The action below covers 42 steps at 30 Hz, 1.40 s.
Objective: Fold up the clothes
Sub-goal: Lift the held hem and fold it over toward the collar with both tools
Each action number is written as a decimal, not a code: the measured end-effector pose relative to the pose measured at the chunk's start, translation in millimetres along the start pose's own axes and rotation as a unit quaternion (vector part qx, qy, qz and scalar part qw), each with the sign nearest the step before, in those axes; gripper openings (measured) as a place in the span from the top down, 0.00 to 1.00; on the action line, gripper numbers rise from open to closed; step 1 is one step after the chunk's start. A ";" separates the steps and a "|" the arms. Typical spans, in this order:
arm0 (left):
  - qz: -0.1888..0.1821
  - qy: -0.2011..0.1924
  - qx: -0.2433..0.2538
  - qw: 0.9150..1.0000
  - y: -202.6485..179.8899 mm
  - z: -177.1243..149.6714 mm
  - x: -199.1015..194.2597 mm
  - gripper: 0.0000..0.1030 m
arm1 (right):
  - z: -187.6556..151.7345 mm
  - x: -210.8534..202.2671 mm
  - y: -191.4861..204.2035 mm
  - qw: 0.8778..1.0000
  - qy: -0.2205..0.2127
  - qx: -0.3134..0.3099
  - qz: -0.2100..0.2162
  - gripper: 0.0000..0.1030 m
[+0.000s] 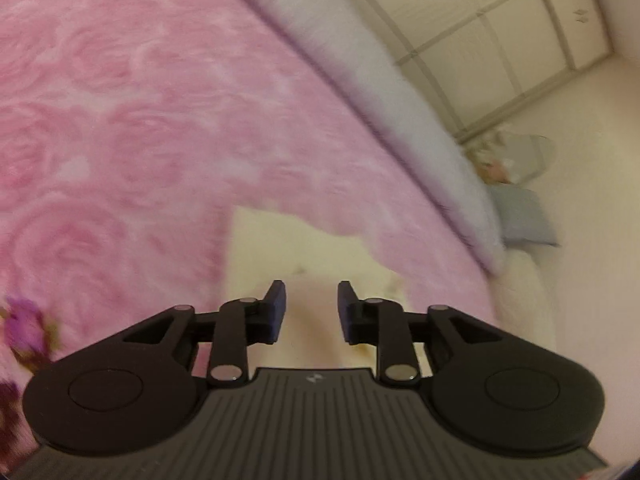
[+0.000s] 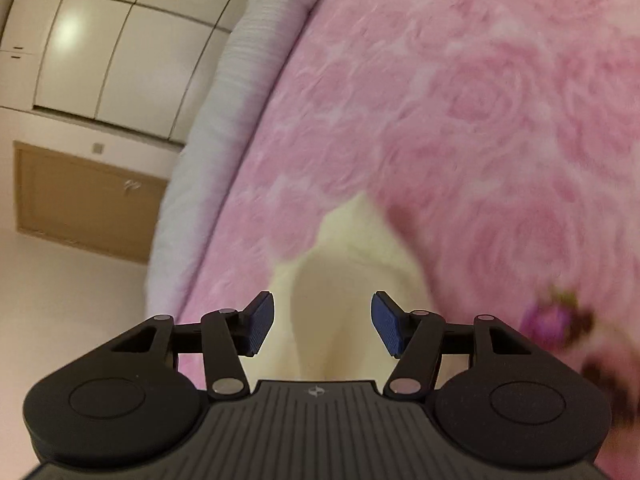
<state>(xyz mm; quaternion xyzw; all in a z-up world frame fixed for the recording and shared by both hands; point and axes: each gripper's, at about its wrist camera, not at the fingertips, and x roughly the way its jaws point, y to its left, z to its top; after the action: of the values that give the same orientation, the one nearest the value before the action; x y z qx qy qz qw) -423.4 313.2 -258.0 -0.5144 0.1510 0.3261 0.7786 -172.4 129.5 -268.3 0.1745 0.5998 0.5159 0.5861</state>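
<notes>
A pale cream garment point(image 1: 296, 240) lies on a pink rose-patterned blanket point(image 1: 140, 120), and motion blurs both. My left gripper point(image 1: 311, 292) hovers over the garment's near part. Its jaws stand a little apart and nothing is pinched between the pads. In the right wrist view the same cream garment point(image 2: 352, 248) shows as a folded, tapering shape on the blanket point(image 2: 460, 100). Above it my right gripper point(image 2: 322, 300) is open wide, with the cloth lying below its gap, not gripped.
A purple flowered cloth point(image 1: 24, 320) point(image 2: 552, 316) lies on the blanket near the frame edge. The bed's grey-white border point(image 1: 384, 92) point(image 2: 224, 100) runs along the blanket. Beyond it are a cream wardrobe point(image 1: 500, 32) point(image 2: 100, 40), a brown door point(image 2: 80, 200) and a grey cushion point(image 1: 524, 216) on the floor.
</notes>
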 end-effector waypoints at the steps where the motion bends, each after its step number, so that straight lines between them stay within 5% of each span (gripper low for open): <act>1: 0.014 -0.001 -0.002 1.000 7.2 3.0 6.5 0.78 | 2.6 0.1 -3.9 1.000 -0.003 -0.007 -0.005 0.42; 4: 0.031 0.012 0.032 0.999 13.9 1.8 10.5 0.78 | 7.4 -2.8 -11.7 0.999 -0.008 -0.050 -0.021 0.42; 10: 0.007 0.050 0.096 0.994 -5.9 2.6 31.1 0.76 | -3.8 0.7 4.3 0.979 0.035 -0.195 -0.042 0.50; 19: 0.020 0.077 0.132 0.988 -21.4 -1.1 74.8 0.74 | -6.9 30.2 19.6 0.961 0.060 -0.265 -0.052 0.54; 22: 0.022 0.078 0.153 0.985 -27.7 -4.8 79.3 0.81 | -10.5 43.7 20.1 0.955 0.079 -0.280 -0.062 0.75; 23: 0.024 0.075 0.167 0.983 -31.6 -7.6 79.1 0.92 | -13.9 46.2 21.8 0.950 0.085 -0.292 -0.067 0.82; 30: -0.003 0.014 0.232 0.973 -44.7 -11.7 49.4 0.94 | -40.6 25.1 59.8 0.898 0.039 -0.432 -0.074 0.90; 35: -0.009 -0.040 0.238 0.970 -49.8 11.9 46.7 0.94 | -27.6 23.8 86.2 0.890 -0.029 -0.451 -0.065 0.90; 42: 0.011 -0.060 0.251 0.966 -49.2 40.7 88.3 0.94 | 4.2 75.6 91.8 0.897 -0.045 -0.431 -0.089 0.91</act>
<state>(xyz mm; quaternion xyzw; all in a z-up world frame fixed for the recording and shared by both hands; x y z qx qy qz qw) -329.3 368.2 -256.4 -0.2800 0.1866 0.3168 0.8868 -224.1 230.2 -231.3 -0.1265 0.3042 0.6611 0.6741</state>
